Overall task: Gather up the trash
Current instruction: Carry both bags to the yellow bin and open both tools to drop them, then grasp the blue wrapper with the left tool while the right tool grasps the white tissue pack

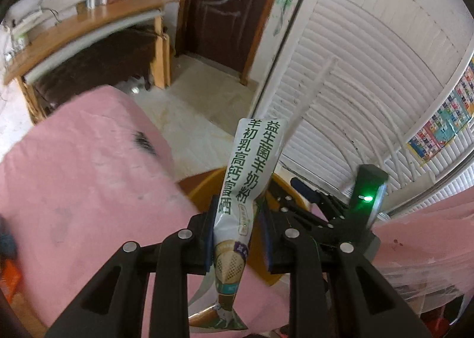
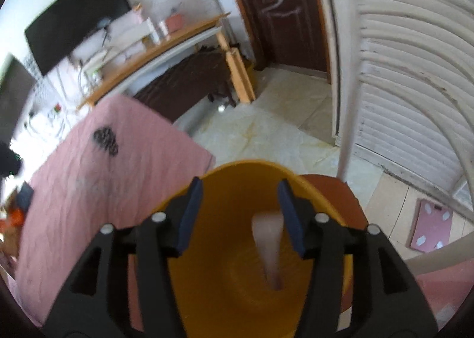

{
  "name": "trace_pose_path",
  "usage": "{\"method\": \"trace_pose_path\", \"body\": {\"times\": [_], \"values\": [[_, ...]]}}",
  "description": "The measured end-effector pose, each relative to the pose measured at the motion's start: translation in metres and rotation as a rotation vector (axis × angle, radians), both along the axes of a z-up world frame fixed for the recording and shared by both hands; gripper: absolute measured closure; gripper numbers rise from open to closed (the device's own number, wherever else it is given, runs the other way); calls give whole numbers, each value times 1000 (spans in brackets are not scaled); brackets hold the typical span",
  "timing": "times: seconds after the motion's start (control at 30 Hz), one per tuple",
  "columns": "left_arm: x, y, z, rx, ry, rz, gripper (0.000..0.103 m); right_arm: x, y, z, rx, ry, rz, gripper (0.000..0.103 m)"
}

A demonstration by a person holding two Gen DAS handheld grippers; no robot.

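A: What is my left gripper (image 1: 237,231) doing?

B: Its fingers are squeezed on a long milk powder packet (image 1: 250,178). The packet sticks up, above the yellow bin (image 1: 201,189).

A: And my right gripper (image 2: 238,216)?

B: Its fingers are spread wide with nothing between them. It hangs over the yellow bin (image 2: 207,278). A pale wrapper (image 2: 268,246) lies inside, next to the pink bed cover (image 2: 89,183)
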State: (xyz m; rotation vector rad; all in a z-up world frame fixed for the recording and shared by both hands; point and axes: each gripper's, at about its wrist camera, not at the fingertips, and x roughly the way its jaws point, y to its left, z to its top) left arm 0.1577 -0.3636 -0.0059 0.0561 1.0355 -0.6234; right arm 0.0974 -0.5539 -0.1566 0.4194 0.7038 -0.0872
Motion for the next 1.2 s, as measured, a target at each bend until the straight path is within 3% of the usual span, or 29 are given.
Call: {"method": "trace_pose_path", "body": {"times": [0.07,0.17,0.23,0.3,0.33,0.5,0.73,0.83,0.93,1.03,1.2], "values": [[3,-10,-9,-2,18,-10,82,-12,-14,3,38,-30,-46,43],[8,-32,-21,-11,46,-33,81,-25,-31,8,53,-53,-95,42],[11,-44,-30,10,48,-42,70,-34,-39,11,62,-70,-119,42],[9,-48,-33,15,45,-52,20,-40,-46,13,71,-83,-138,42],[7,-49,-32,5,46,-61,14,-42,-48,14,75,-89,-145,42],[-1,-44,-20,18,4,-49,13,-43,-47,18,75,-99,-145,42],[-20,-20,3,-21,-38,-24,13,-48,-36,34,51,-126,-119,42],[-30,-2,15,-41,-64,-11,12,-50,-28,44,41,-145,-107,34],[-42,25,31,-55,-107,8,11,-51,-13,54,29,-160,-71,33],[-54,58,47,-60,-159,44,10,-48,10,66,6,-173,-10,23],[-68,126,61,-79,-192,154,9,-44,61,88,-37,-203,115,22]]}}
